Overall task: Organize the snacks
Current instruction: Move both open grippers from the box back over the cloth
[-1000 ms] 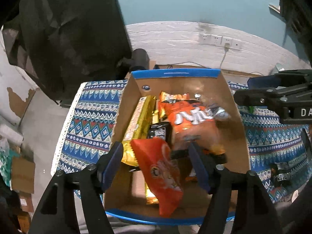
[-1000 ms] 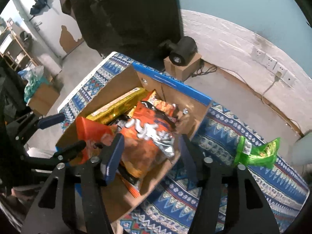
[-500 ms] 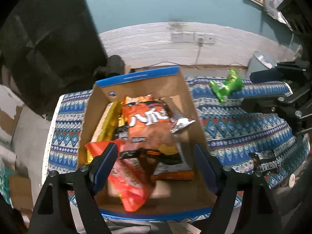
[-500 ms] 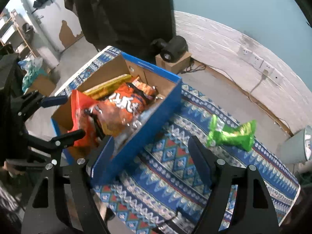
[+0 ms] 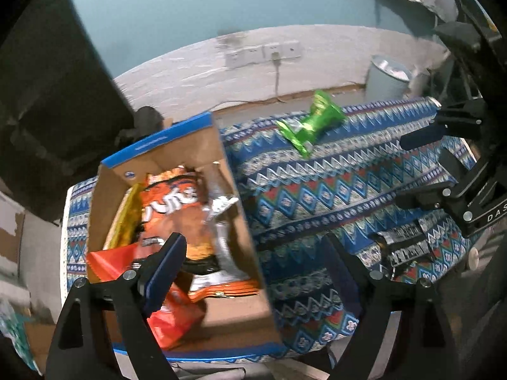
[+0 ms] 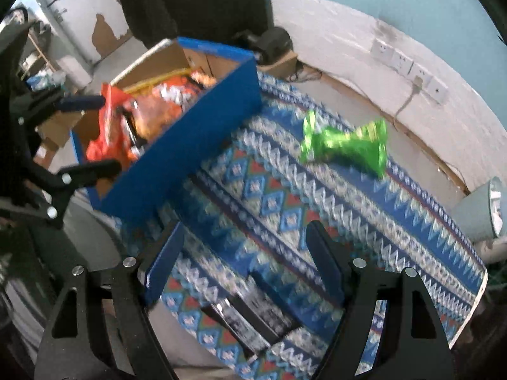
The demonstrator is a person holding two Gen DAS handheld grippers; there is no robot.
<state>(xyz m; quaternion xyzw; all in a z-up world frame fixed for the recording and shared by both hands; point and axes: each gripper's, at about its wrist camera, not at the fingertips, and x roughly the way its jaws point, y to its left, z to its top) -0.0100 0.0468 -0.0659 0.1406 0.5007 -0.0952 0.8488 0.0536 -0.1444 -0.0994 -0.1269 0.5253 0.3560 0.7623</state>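
Observation:
A blue cardboard box (image 5: 158,141) (image 6: 196,126) on the patterned cloth holds several snack bags: a large orange one (image 5: 177,202), a red one (image 5: 168,313) (image 6: 109,117) and a gold one (image 5: 125,218). A green snack bag (image 5: 312,120) (image 6: 345,142) lies on the cloth right of the box. A black packet (image 5: 405,247) (image 6: 250,316) lies near the cloth's front edge. My left gripper (image 5: 253,266) is open and empty over the box's right wall. My right gripper (image 6: 244,253) is open and empty above the cloth, just over the black packet.
The table carries a blue patterned cloth (image 5: 317,190) (image 6: 348,221). A pale bin (image 5: 388,76) (image 6: 478,212) stands on the floor beyond the table's right end. A black device on a small box (image 6: 272,44) sits behind the blue box. Wall sockets (image 6: 408,66) are on the white wall.
Both grippers have swung right, away from the box's inside. The box has slid left in both views; the green bag and the black packet have come into view. Both stay open.

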